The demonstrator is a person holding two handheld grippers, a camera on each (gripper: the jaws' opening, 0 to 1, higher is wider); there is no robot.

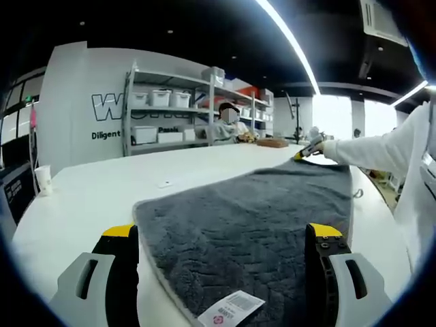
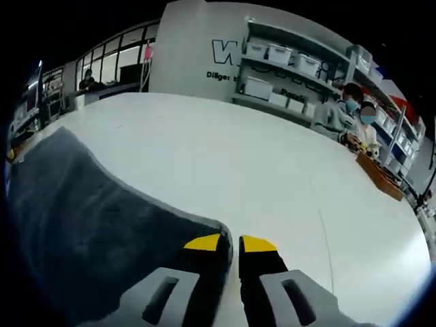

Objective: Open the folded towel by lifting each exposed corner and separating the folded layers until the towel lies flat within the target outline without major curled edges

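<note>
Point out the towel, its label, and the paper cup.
towel (image 1: 252,225), left gripper view, middle of the grey pile.
label (image 1: 231,310), left gripper view, centre of the white tag.
paper cup (image 1: 43,179), left gripper view, cup's side wall.

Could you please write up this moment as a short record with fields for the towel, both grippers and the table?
towel: dark grey textured terry towel, spread on the table, white label at near edge
left gripper: jaws wide open, straddling near towel edge
right gripper: jaws shut on far towel corner
table: white tabletop
person: white sleeve
</note>
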